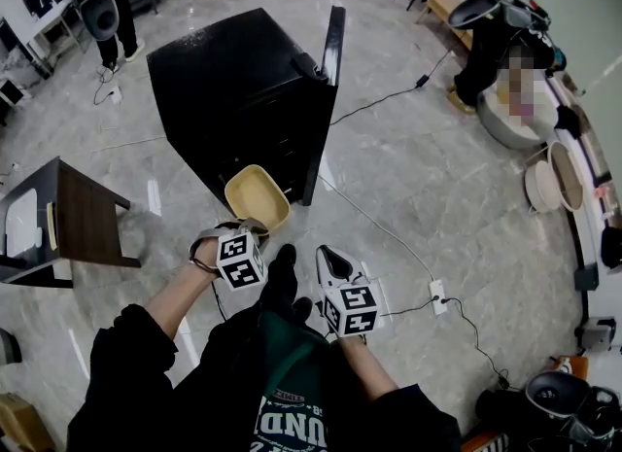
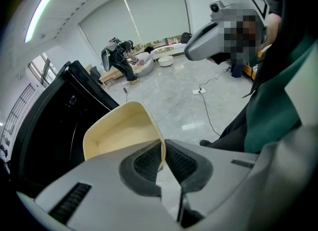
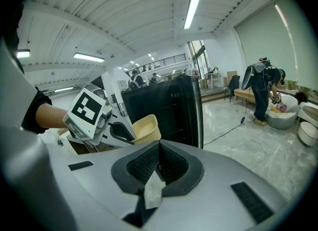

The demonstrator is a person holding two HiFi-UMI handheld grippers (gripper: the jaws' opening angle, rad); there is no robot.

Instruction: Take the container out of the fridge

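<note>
The jaws of the left gripper [image 2: 163,156] pinch the thin wall of the container [image 2: 117,133]; it seems light, stiff and smooth. The jaws of the right gripper [image 3: 159,159] are together, empty.

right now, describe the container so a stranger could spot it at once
Find the black fridge mid-floor, door open. Just in front, the left gripper pinches the container by its rim. It's the only cream open tub nearby.

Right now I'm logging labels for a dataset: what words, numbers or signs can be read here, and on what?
"UND": large white letters on the person's green shirt, only partly in view.
Small arched print above those letters: too small to read.
On the marker cubes: black-and-white square patterns, no words.
On the container and the fridge: no print visible.
</note>
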